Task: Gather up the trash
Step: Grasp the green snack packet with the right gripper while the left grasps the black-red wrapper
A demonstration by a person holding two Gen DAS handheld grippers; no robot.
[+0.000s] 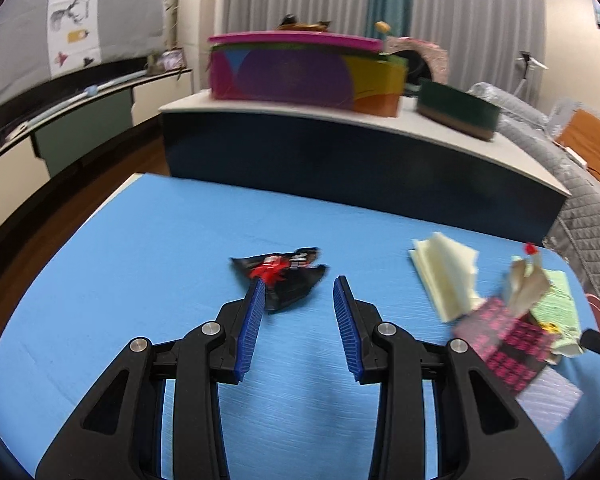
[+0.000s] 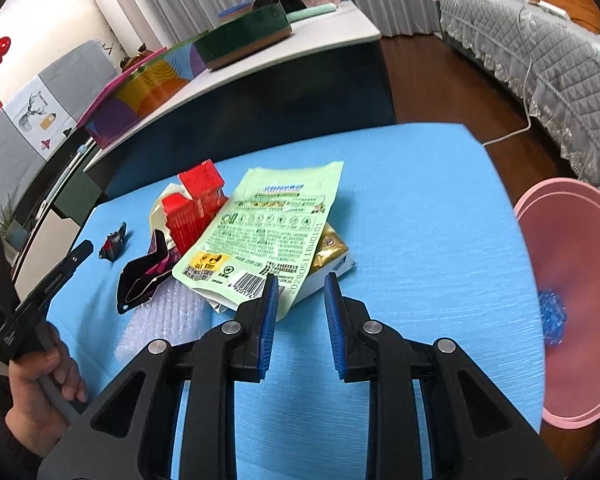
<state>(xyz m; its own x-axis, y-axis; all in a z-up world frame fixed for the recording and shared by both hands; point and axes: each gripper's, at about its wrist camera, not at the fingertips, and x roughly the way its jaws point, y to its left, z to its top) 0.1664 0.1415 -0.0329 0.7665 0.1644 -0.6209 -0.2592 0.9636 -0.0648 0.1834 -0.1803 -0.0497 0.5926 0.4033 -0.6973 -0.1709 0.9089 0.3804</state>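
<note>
Trash lies on a blue table (image 1: pixel 140 260). My left gripper (image 1: pixel 300 286) is open and empty, its tips just short of a black and red wrapper (image 1: pixel 288 278), small in the right wrist view (image 2: pixel 114 242). To its right lie a pale yellow paper wad (image 1: pixel 448 276) and a black and pink box (image 1: pixel 508 344). My right gripper (image 2: pixel 300 284) is open and empty at the near edge of a green printed pouch (image 2: pixel 268 228). Under the pouch lie a gold packet (image 2: pixel 328 250) and bubble wrap (image 2: pixel 172 316). A red carton (image 2: pixel 194 204) stands behind.
A pink bin (image 2: pixel 572 280) with a blue crumpled piece (image 2: pixel 552 316) inside sits at the table's right edge. Behind is a dark counter (image 1: pixel 340 160) with a colourful box (image 1: pixel 300 72) and a green box (image 1: pixel 456 110). A grey covered sofa (image 2: pixel 540 60) stands right.
</note>
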